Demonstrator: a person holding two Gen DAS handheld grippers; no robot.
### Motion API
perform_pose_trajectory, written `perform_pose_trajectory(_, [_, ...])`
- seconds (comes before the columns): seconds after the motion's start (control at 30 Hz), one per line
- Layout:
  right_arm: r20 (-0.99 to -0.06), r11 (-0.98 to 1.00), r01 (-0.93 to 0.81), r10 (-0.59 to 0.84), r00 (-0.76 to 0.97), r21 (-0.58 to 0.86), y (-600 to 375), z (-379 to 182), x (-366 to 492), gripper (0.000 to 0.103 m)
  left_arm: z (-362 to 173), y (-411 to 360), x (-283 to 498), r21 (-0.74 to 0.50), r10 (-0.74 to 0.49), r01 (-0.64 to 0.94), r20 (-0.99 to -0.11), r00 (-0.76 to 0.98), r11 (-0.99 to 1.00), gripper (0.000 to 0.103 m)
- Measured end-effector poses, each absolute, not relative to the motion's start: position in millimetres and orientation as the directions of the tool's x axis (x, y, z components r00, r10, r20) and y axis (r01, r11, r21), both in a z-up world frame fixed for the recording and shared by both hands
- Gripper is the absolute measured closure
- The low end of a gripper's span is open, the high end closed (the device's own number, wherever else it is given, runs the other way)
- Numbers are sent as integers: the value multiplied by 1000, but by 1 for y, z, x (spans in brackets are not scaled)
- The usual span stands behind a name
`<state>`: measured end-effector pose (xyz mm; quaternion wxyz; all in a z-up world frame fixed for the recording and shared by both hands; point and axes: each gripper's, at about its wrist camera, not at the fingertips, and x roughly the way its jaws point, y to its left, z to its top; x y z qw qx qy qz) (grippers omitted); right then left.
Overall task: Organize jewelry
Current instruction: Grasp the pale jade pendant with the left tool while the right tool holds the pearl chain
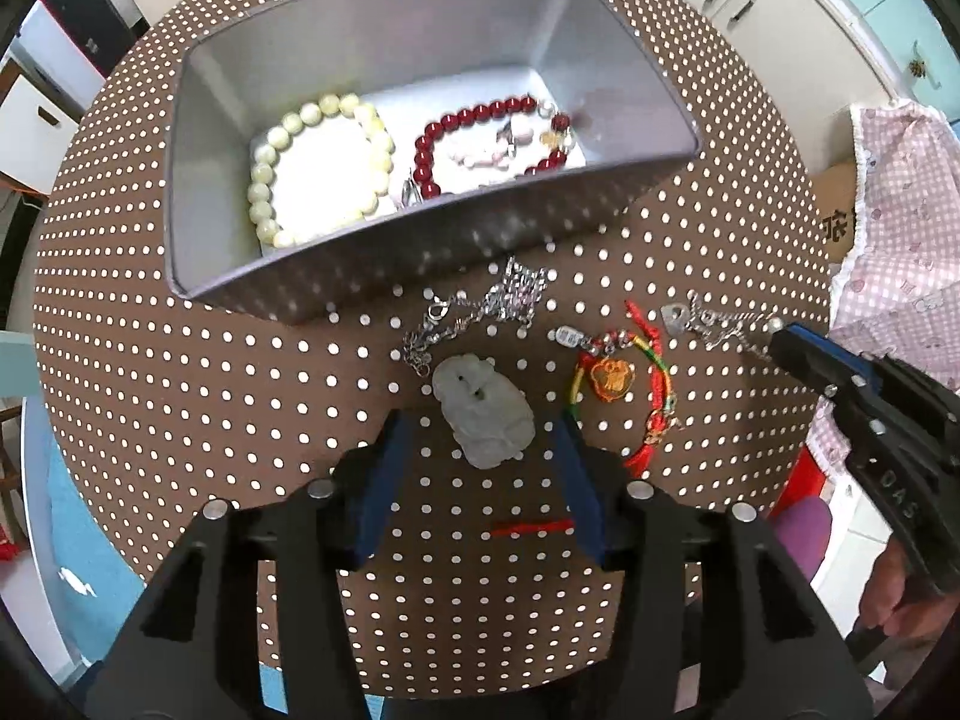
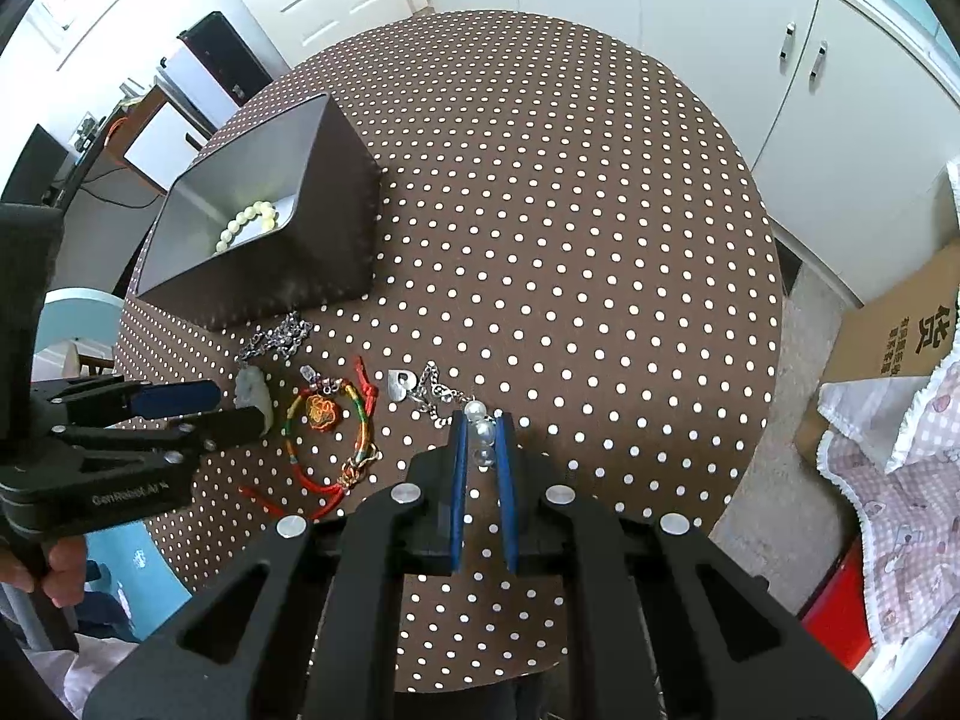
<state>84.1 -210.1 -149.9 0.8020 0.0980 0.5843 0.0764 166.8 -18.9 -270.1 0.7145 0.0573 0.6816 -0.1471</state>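
Pale jade pendant (image 1: 483, 414) on silver chain (image 1: 480, 315) – flat on table, beside grey box (image 1: 384, 252)

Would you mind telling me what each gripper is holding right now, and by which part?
The right gripper pinches the silver chain bracelet by its pearl-bead end. The left gripper is open around the jade pendant, holding nothing.

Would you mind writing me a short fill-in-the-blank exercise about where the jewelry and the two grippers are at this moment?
1. The cream bead bracelet lies inside the grey ____.
2. The right gripper is shut on the ____ end of a silver chain.
3. The left gripper is open, with the pale ____ pendant between its fingers.
4. The multicoloured cord bracelet lies on the ____ tablecloth.

Missing words: box; pearl; jade; polka-dot
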Motion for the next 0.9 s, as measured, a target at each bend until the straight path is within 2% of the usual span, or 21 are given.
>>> perform_pose_trajectory(0.13, [-926, 969, 10, 233, 297, 247, -212, -154, 84, 95, -272, -27, 165, -44, -64, 333, -997, 49, 942, 60])
perform_pose_trajectory(0.23, [-926, 968, 11, 237, 293, 251, -211, -157, 84, 95, -270, -30, 161, 7, -15, 348, -998, 62, 938, 74])
perform_pose_trajectory(0.4, [-923, 967, -5, 244, 298, 254, -206, -155, 85, 95, -265, -12, 166, -59, -70, 289, -997, 30, 955, 75])
perform_pose_trajectory(0.6, [-920, 967, -16, 247, 305, 254, -205, -151, 88, 95, -248, 21, 167, -80, -94, 258, -995, 44, 963, 75])
perform_pose_trajectory(0.9, [-902, 966, -81, 260, 344, 247, -199, -126, 100, 95, -199, 56, 149, -101, -127, 213, -986, 112, 972, 77])
